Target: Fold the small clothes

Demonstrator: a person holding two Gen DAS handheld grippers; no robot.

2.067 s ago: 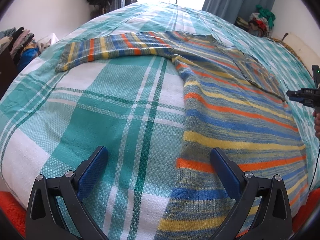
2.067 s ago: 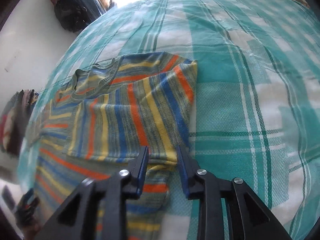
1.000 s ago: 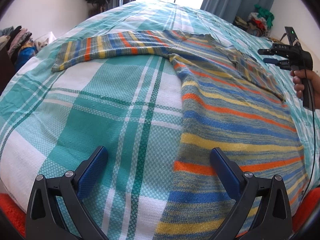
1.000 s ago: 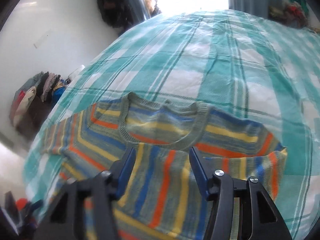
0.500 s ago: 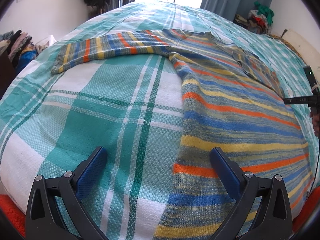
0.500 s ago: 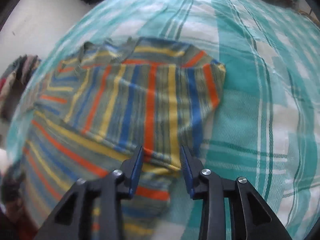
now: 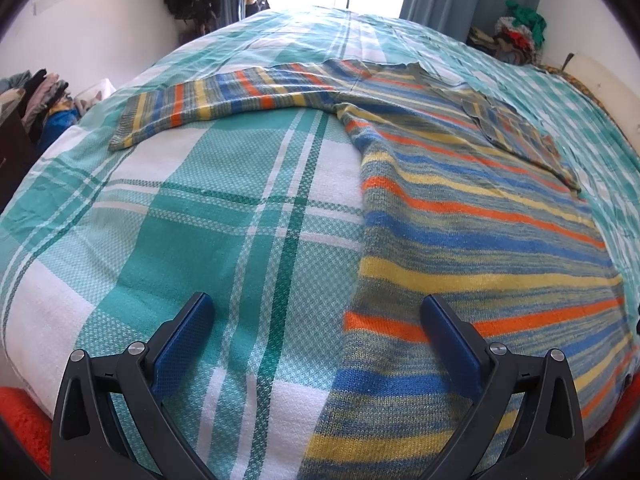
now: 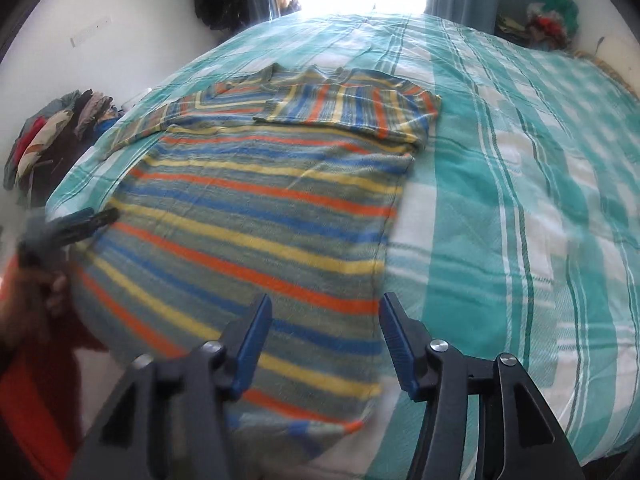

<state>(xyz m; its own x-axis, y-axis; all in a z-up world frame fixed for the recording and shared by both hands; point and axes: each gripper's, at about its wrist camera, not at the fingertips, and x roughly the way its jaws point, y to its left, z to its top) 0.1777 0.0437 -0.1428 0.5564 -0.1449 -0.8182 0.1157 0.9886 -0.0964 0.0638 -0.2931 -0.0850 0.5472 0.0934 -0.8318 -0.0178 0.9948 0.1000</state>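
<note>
A striped knitted sweater (image 7: 472,216) in orange, yellow and blue lies flat on the bed. Its left sleeve (image 7: 208,104) stretches out to the left. Its right sleeve (image 8: 352,108) is folded across the chest. My left gripper (image 7: 316,320) is open and empty, low over the sweater's near left hem edge; it also shows at the left edge of the right wrist view (image 8: 80,220). My right gripper (image 8: 324,320) is open and empty above the sweater's near right hem corner (image 8: 360,396).
The bed has a teal and white checked cover (image 7: 192,240) (image 8: 520,208). A pile of clothes (image 8: 56,128) lies by the wall on the left. More clothes (image 7: 516,32) are heaped at the far right corner. An orange rug (image 7: 20,412) lies below the bed's near edge.
My right gripper has pulled back from the folded right sleeve to the near hem corner and opened wider. My left gripper has stayed in place, open.
</note>
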